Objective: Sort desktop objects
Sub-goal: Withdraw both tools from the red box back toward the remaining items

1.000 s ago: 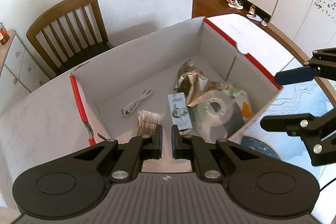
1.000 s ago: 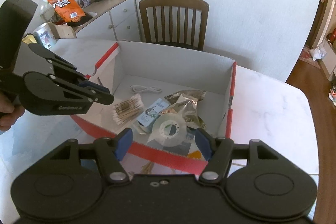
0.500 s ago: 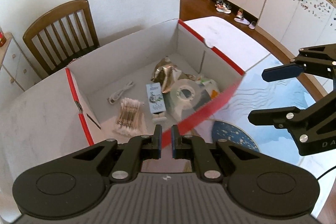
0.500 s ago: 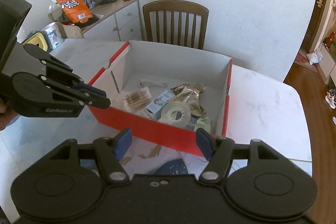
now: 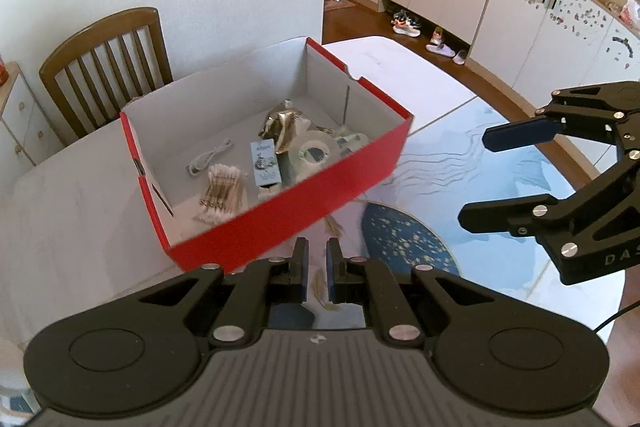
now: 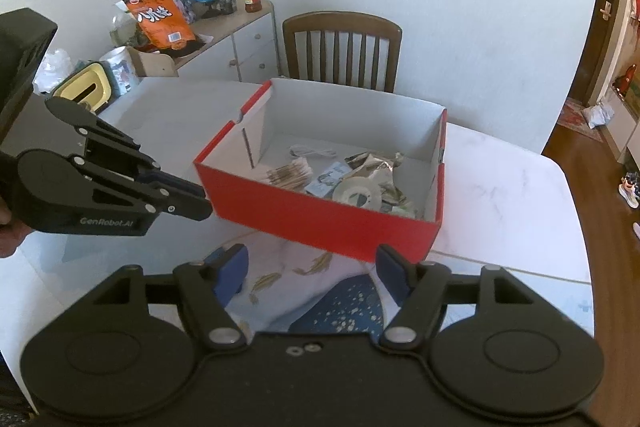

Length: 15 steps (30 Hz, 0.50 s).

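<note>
Holding both tools back from the box, we have nothing gripped: our left gripper (image 5: 316, 269) shows its blue pads nearly together with only a thin slot between them and nothing in it, and our right gripper (image 6: 312, 273) stands wide open and empty above the patterned table mat (image 6: 344, 297). Just beyond the mat sits the red shoebox (image 5: 280, 211) on the white table (image 6: 500, 187), and all the desktop items we can see lie inside it: a bundle of cotton swabs (image 5: 222, 193) nearest the front wall, a small printed carton (image 5: 265, 163) beside it, a roll of clear tape (image 5: 314, 153) partly against a crumpled foil packet (image 5: 282, 127), and a white cable (image 5: 210, 163) toward the back. We judge the sorting close to done, or a next pick about to start. To do it well, we would come in over the front wall from above, keep the two tools apart, and take a loose single item such as the tape roll by its rim, not the tangled pile. Behind stand a wooden chair (image 6: 340, 47) and a drawer cabinet (image 6: 240, 47).
</note>
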Motion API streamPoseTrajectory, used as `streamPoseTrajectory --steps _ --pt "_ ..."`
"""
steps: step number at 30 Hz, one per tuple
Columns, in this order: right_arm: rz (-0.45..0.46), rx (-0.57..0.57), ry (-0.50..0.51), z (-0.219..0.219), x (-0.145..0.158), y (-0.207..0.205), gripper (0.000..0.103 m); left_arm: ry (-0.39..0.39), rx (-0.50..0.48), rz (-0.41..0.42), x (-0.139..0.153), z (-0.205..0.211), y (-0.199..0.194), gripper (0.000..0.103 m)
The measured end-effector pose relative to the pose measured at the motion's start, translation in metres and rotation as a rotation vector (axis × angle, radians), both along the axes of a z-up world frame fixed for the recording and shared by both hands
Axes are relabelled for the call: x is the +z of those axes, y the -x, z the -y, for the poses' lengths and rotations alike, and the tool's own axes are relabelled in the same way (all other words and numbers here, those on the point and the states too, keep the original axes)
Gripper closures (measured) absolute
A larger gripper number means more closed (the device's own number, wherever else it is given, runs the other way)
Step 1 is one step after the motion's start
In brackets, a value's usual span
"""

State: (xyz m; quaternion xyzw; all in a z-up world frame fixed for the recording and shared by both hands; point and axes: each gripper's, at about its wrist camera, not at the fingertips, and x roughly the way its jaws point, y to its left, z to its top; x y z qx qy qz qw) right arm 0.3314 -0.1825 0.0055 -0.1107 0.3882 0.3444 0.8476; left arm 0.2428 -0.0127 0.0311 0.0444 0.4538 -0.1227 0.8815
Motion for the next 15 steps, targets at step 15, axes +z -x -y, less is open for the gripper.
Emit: streamPoseTrajectory --steps 15 --pt "0.023 -0.020 -0.042 0.005 0.003 0.048 0.029 0.065 0.026 0.067 0.007 -0.002 0.062 0.096"
